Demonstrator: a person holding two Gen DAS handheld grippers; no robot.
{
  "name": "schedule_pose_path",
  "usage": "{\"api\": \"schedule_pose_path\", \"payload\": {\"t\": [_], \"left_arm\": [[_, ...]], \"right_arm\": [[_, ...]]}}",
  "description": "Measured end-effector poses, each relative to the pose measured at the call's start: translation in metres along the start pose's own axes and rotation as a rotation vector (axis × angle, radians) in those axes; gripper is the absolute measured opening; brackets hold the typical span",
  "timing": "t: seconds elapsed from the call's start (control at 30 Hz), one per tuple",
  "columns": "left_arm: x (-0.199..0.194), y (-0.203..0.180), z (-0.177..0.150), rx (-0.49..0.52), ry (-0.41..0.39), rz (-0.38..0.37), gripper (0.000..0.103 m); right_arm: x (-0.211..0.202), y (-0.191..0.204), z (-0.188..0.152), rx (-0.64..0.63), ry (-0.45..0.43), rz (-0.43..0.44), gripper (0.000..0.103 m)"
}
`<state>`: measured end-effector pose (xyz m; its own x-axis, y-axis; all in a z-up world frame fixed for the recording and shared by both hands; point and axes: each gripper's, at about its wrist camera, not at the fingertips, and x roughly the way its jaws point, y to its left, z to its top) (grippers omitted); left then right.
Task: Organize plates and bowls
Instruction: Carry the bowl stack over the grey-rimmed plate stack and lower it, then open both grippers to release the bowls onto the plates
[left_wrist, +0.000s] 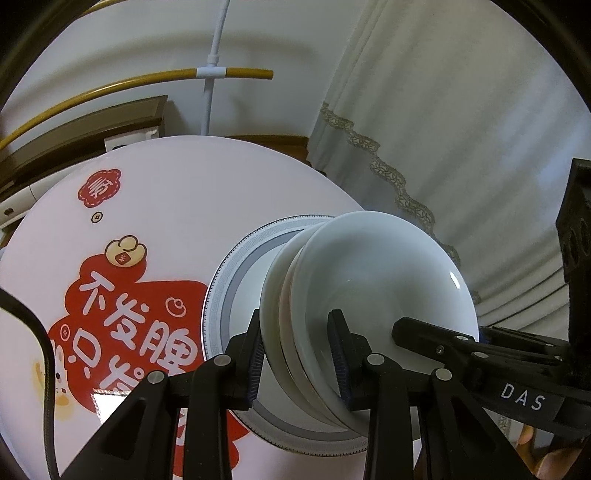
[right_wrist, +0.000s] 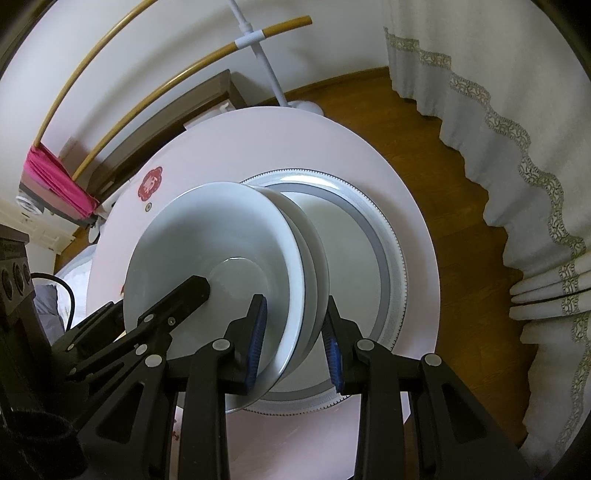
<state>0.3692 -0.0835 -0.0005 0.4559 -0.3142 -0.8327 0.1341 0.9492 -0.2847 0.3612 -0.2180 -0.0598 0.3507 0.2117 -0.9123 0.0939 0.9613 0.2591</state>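
Both grippers (left_wrist: 295, 354) (right_wrist: 293, 341) you hold clamp the stacked pale glazed bowls (left_wrist: 369, 280) above the grey-rimmed plate (left_wrist: 236, 280); uneven lift risks slippage

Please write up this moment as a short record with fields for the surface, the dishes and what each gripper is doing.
surface: round table with red printed characters
large plate: grey-banded plate, under the stack
stack: white dishes nested together, tilted on edge over the plate
left gripper: left gripper, fingers clamped across the stack's rim
right gripper: right gripper, fingers clamped across the rim on the opposite side
background: lace-edged curtain, wooden floor
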Motion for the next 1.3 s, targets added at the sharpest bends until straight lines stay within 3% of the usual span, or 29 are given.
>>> {"api": "schedule_pose_path", "payload": {"t": [0.23,0.4,0.53,0.6,0.73,0.87,1.0,1.1,1.3], "left_arm": [[-0.001,0.003,0.004,-0.004,-0.011,0.0,0.032],[-0.016,0.012,0.004,-0.01,-0.072,0.006,0.058],[-0.033,0.028,-0.005,-0.028,-0.108,0.013,0.061],[-0.046,0.037,-0.013,-0.039,-0.135,0.022,0.066],[-0.082,0.047,-0.037,-0.017,-0.25,0.062,0.069],[-0.124,0.047,-0.074,0.043,-0.393,0.117,0.083],[-0.161,0.043,-0.115,0.089,-0.518,0.148,0.096],[-0.182,0.04,-0.148,0.107,-0.56,0.127,0.102],[-0.217,0.041,-0.204,0.095,-0.624,0.098,0.102]], "right_arm": [[0.001,0.002,0.003,0.003,-0.01,0.002,0.033],[-0.002,0.005,0.002,-0.017,-0.027,-0.017,0.034],[-0.017,0.008,-0.001,-0.024,-0.079,-0.02,0.038],[-0.025,0.008,-0.005,-0.025,-0.106,-0.012,0.049],[-0.045,0.011,-0.02,-0.023,-0.176,0.005,0.06],[-0.071,0.014,-0.047,-0.017,-0.286,0.017,0.078],[-0.093,0.029,-0.086,-0.06,-0.385,-0.005,0.085],[-0.108,0.037,-0.113,-0.072,-0.458,-0.03,0.091],[-0.135,0.05,-0.166,-0.097,-0.594,-0.056,0.099]]}}
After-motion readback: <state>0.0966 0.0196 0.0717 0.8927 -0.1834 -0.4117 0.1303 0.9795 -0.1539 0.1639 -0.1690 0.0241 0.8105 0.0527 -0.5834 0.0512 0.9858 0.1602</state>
